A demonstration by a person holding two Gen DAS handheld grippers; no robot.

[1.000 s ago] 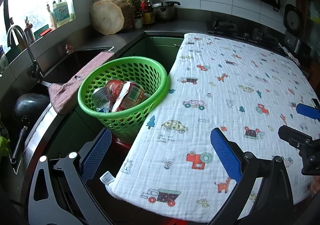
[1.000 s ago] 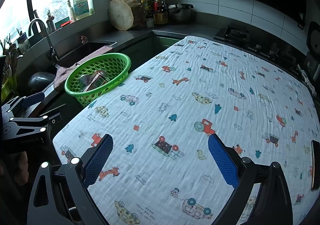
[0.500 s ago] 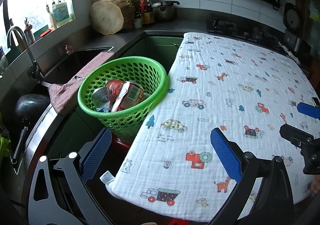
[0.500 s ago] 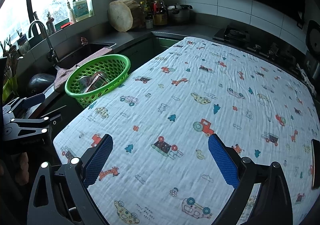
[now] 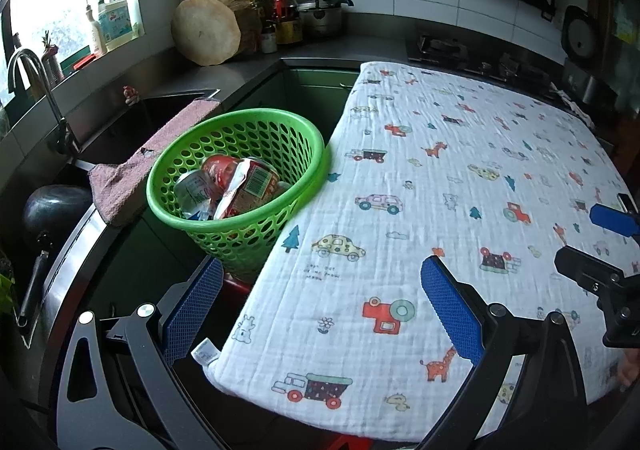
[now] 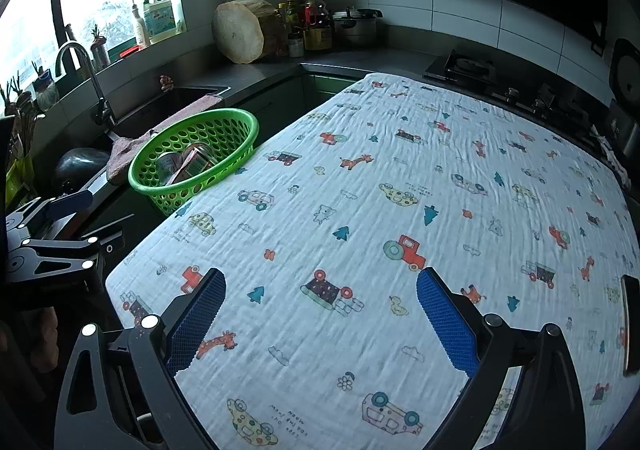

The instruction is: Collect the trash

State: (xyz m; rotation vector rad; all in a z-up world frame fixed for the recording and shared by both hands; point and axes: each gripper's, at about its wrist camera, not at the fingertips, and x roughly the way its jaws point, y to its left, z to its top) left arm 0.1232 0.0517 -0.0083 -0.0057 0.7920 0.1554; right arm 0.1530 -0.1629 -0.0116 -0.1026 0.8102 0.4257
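Worktop [image 6: 400, 177]: covered by a white cloth printed with cars and animals; it fills the space ahead of both pairs of fingers, and no loose rubbish shows on it in either view.
Basket [image 5: 240, 185]: green, perforated plastic, standing off the worktop's edge, ahead of the left fingers and far ahead-left of the right ones. Likely light and slightly springy; the rim looks like the firmest place to hold.
Trash [image 5: 244, 185]: crumpled wrappers and what looks like a squashed can, lying inside the basket. Judged light, thin and crinkly, with slick foil faces; a pinch on a folded edge or crease should hold better than on a flat face. The can would dent easily.
Sink [image 5: 132, 125]: beyond the basket, to the left of the left fingers, with a pink towel [image 5: 132, 173] draped over its near edge just beside the basket.
Left gripper [image 5: 320, 314]: fingers spread wide, nothing between the blue pads; held level over the near corner of the worktop, one finger over the gap below the basket, the other over the cloth.
Right gripper [image 6: 320, 322]: fingers spread wide and empty, hovering above the cloth, pointing across the worktop; well apart from the basket.
Progress: judged near finished, since the visible rubbish sits in the basket.
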